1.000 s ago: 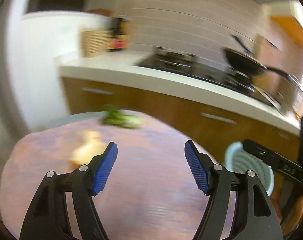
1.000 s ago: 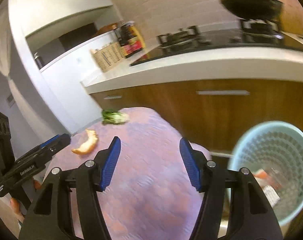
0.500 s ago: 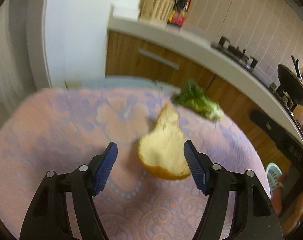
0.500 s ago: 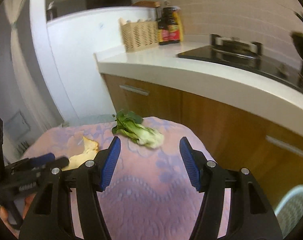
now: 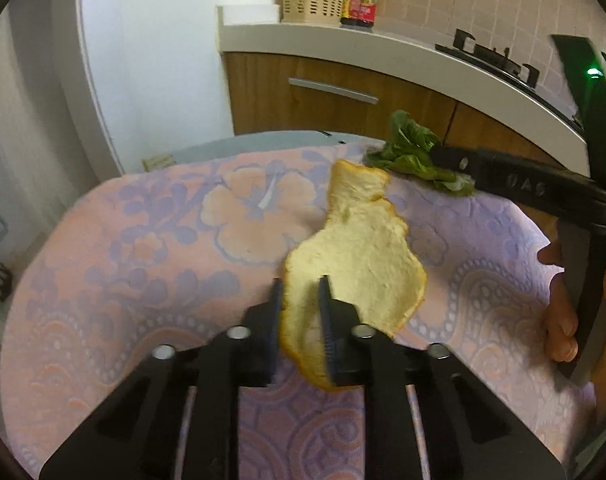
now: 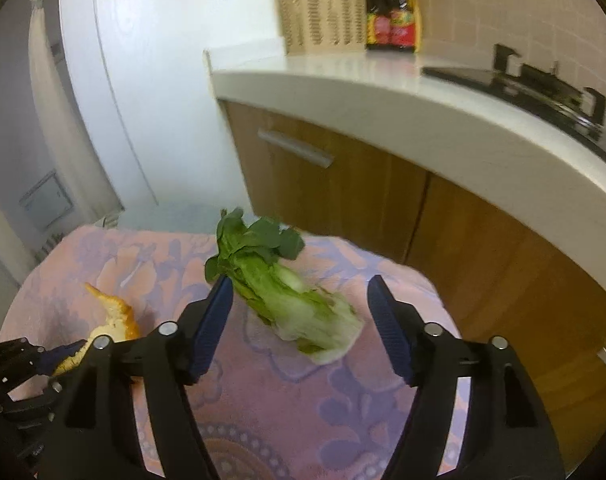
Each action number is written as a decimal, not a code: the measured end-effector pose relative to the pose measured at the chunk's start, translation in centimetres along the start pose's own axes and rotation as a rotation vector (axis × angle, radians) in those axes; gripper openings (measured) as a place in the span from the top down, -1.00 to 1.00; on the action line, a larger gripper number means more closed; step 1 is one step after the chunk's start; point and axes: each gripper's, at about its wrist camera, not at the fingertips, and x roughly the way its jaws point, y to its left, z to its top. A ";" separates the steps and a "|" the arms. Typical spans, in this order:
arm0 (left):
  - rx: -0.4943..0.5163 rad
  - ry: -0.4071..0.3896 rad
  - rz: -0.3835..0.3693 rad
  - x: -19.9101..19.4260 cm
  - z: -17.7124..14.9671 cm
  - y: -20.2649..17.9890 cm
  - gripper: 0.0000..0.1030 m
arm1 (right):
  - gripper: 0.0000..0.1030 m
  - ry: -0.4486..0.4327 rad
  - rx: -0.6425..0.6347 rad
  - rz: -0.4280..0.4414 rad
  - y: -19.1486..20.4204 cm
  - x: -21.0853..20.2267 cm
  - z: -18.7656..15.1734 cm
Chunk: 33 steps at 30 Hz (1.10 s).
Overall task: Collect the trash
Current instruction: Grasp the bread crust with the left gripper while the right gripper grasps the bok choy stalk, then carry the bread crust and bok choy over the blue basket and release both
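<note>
A yellow-orange citrus peel [image 5: 363, 248] lies on the pink and purple flowered cloth [image 5: 143, 248]. My left gripper [image 5: 301, 294] is shut on the near edge of the peel. The peel also shows in the right wrist view [image 6: 111, 316], with the left gripper [image 6: 43, 360] at its near end. A green bok choy [image 6: 291, 300] lies on the cloth [image 6: 383, 420] between my open right gripper's [image 6: 299, 300] blue pads [image 6: 211, 324], which stand apart from it. In the left wrist view the bok choy [image 5: 415, 156] lies behind the peel, partly hidden by the right gripper [image 5: 523, 188].
A wooden cabinet [image 6: 343, 184] with a white counter [image 6: 423, 104] stands close behind the table. A woven basket [image 6: 319, 20] and dark bottles [image 6: 391, 12] stand on the counter beside a black stove [image 6: 543, 84]. A white wall [image 5: 151, 48] is at the left.
My left gripper has closed on the peel's near edge. My right gripper has moved forward so that the bok choy lies between its open fingers.
</note>
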 end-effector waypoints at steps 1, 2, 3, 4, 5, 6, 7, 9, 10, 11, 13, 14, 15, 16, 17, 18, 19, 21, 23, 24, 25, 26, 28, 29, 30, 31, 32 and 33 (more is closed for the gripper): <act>-0.012 -0.002 -0.015 -0.2 0.1 0.3 0.82 | -0.39 0.036 -0.010 0.005 0.1 0.7 0.1; -0.031 0.001 -0.031 -0.3 0.1 0.6 0.83 | -0.41 0.056 -0.017 0.008 0.2 1.1 0.2; -0.043 0.004 -0.041 -0.4 0.1 0.8 0.83 | -0.41 0.070 -0.022 0.007 0.2 1.4 0.3; -0.054 0.007 -0.052 -0.4 0.1 1.1 0.84 | -0.41 0.075 -0.028 -0.001 0.4 1.5 0.3; -0.058 0.005 -0.057 -0.4 0.1 1.2 0.85 | -0.37 0.070 -0.035 -0.005 0.5 1.4 0.2; -0.061 0.001 -0.061 -0.5 0.0 1.2 0.85 | -0.28 0.066 -0.038 -0.007 0.5 1.4 0.2; -0.059 -0.005 -0.062 -0.6 0.0 1.2 0.87 | 0.17 0.076 -0.037 0.001 0.5 1.5 0.0; -0.063 -0.011 -0.071 -0.7 0.0 1.2 0.90 | 0.33 0.079 -0.039 -0.008 0.5 1.6 -0.1; -0.075 -0.014 -0.088 -0.8 0.1 1.4 0.92 | 0.34 0.073 -0.048 -0.011 0.6 1.5 -0.3; -0.085 -0.014 -0.104 -0.9 0.2 1.6 0.93 | 0.38 0.065 -0.059 -0.011 0.7 1.3 -0.4; -0.106 -0.025 -0.144 -1.3 0.3 1.9 0.94 | 0.49 0.028 -0.079 -0.004 1.2 0.4 -0.8; -0.112 -0.032 -0.161 -1.6 0.3 2.1 0.94 | 0.49 -0.007 -0.089 -0.007 1.5 -0.3 -1.0; -0.114 -0.037 -0.171 -1.7 0.3 2.1 0.94 | 0.49 -0.035 -0.096 -0.006 1.7 -0.8 -1.1; -0.119 -0.046 -0.189 -2.0 0.3 2.2 0.94 | 0.49 -0.066 -0.098 -0.005 1.9 -1.7 -1.5; -0.123 -0.052 -0.205 -2.3 0.3 2.3 0.94 | 0.49 -0.082 -0.088 -0.005 1.8 -2.5 -1.9; -0.127 -0.057 -0.221 -2.5 0.3 2.4 0.94 | 0.49 -0.089 -0.070 0.000 1.6 -3.1 -2.3; -0.136 -0.063 -0.249 -2.7 0.3 2.5 0.94 | 0.49 -0.100 -0.037 0.002 1.3 -4.1 -3.1; -0.143 -0.079 -0.294 -3.2 0.3 2.6 0.94 | 0.49 -0.126 0.013 -0.006 0.7 -6.3 -4.7; -0.130 -0.105 -0.339 -4.1 0.3 2.4 0.94 | 0.49 -0.154 0.066 -0.027 0.0 -9.3 -7.1; -0.125 -0.111 -0.354 -4.3 0.3 2.2 0.94 | 0.49 -0.165 0.083 -0.045 -0.2 -10.8 -8.4; -0.120 -0.119 -0.383 -4.8 0.3 1.8 0.94 | 0.49 -0.179 0.100 -0.077 -0.5 -12.9 -10.1; -0.110 -0.129 -0.416 -5.3 0.2 1.3 0.94 | 0.49 -0.188 0.111 -0.100 -0.8 -14.4 -11.4; -0.083 -0.133 -0.470 -6.1 0.1 -0.4 0.94 | 0.49 -0.212 0.150 -0.136 -1.7 -18.1 -14.4; -0.062 -0.134 -0.487 -6.6 0.0 -1.5 0.94 | 0.49 -0.220 0.174 -0.148 -2.3 -19.7 -15.6; -0.043 -0.132 -0.498 -7.1 -0.1 -2.4 0.94 | 0.49 -0.226 0.197 -0.166 -3.0 -21.2 -16.8; -0.006 -0.131 -0.520 -7.9 -0.3 -4.1 0.94 | 0.49 -0.231 0.224 -0.194 -3.8 -22.8 -18.2; 0.024 -0.130 -0.542 -8.6 -0.5 -5.5 0.94 | 0.49 -0.234 0.245 -0.226 -4.6 -24.2 -19.4; 0.047 -0.128 -0.559 -9.1 -0.6 -6.6 0.94 | 0.49 -0.233 0.264 -0.257 -5.3 -25.2 -20.5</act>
